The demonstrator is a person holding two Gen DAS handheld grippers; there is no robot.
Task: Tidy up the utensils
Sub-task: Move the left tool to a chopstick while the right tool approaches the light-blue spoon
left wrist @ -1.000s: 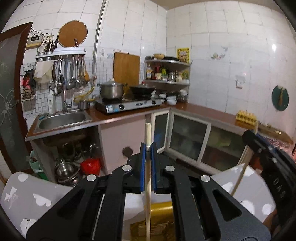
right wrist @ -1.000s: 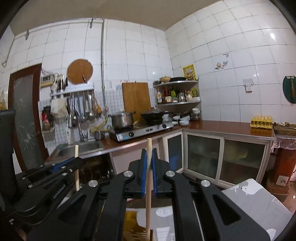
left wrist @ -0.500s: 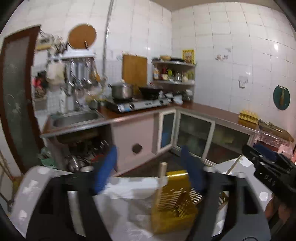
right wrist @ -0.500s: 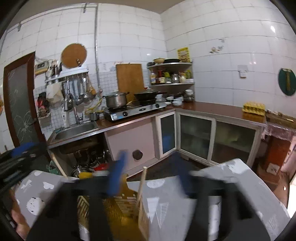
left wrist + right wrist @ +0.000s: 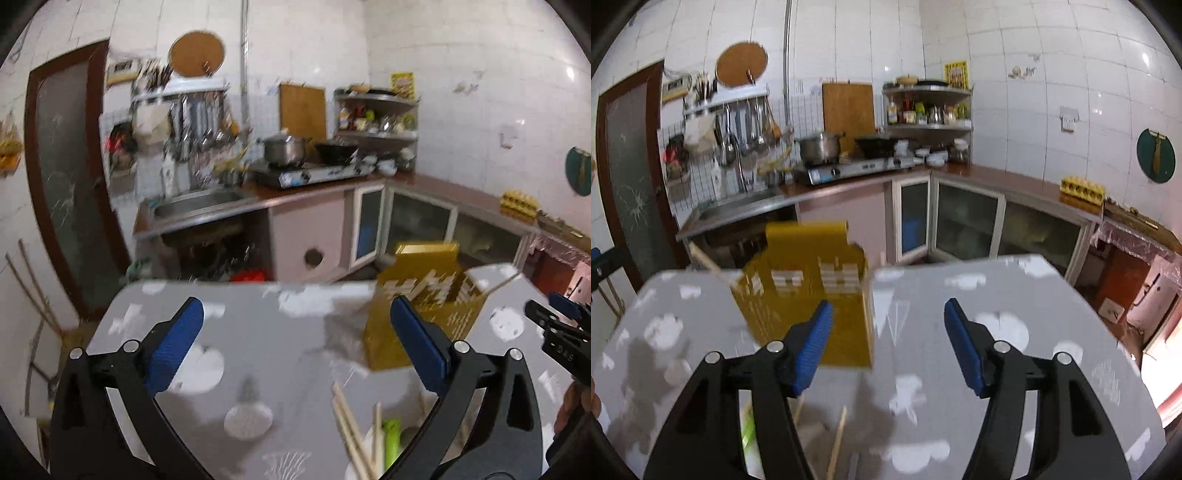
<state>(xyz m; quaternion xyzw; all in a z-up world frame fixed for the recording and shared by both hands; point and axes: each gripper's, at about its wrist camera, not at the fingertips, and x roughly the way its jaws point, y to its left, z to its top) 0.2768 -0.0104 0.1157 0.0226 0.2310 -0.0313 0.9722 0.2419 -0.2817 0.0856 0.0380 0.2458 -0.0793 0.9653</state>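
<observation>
Yellow holder [image 5: 424, 295] blurred; chopsticks [image 5: 349, 424] cut off.

Utensil holder [image 5: 805, 295] on table [image 5: 1015, 295]; chopsticks [image 5: 351, 424] nearer.

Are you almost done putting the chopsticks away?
Not yet. A chopstick sticks out of the yellow holder, so some look stowed. Both grippers, left still opening and right, are empty. More chopsticks and a green utensil still lie on the table.

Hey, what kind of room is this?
Most likely a home kitchen: a gas stove carrying a steel pot, a sink with ladles hanging above, and an egg tray.
</observation>
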